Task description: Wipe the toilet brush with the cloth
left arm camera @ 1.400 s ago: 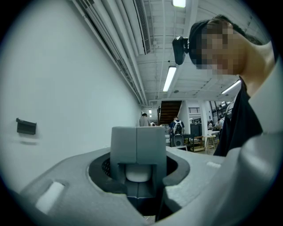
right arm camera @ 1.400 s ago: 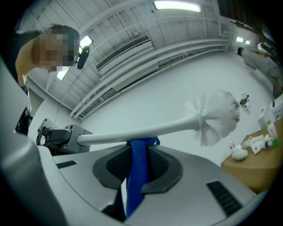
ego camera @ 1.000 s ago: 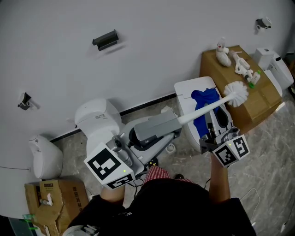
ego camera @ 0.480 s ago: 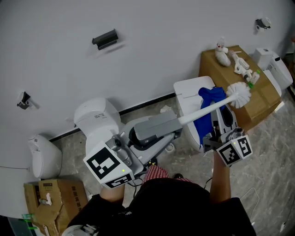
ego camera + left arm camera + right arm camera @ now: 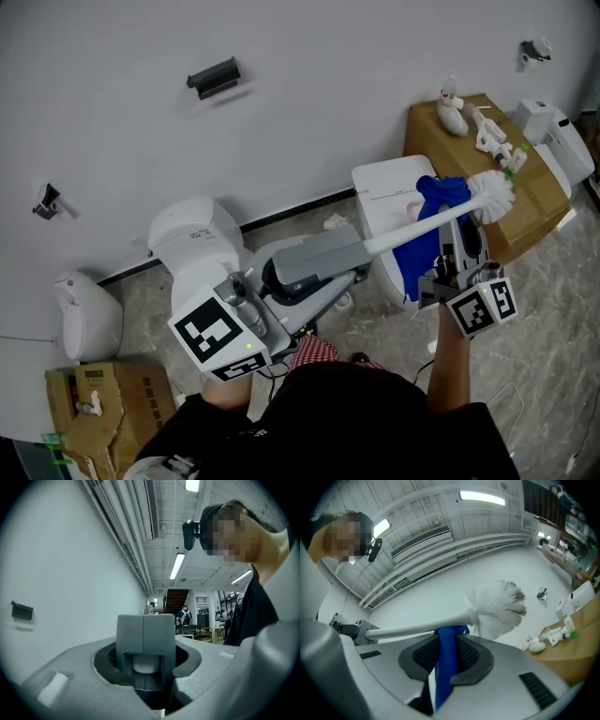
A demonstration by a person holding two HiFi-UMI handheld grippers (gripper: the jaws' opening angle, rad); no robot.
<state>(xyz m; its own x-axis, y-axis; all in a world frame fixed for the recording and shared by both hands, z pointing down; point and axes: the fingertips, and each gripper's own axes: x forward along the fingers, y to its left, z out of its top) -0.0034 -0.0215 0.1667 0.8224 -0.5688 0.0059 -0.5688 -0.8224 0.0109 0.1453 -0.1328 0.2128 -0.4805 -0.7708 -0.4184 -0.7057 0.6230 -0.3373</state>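
Head view: toilet brush, judged light and stiff, gripped at its handle end by the closed left gripper; soft cloth, pinched in the right gripper, touches the shaft near the bristles.

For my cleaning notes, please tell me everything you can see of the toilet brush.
The toilet brush is white, seemingly plastic: a long straight handle and a round bristle head, greyish at the tips. It is held in the air, roughly level. The left gripper clamps the handle's end; the blue cloth, pinched in the right gripper, touches the handle just behind the head.
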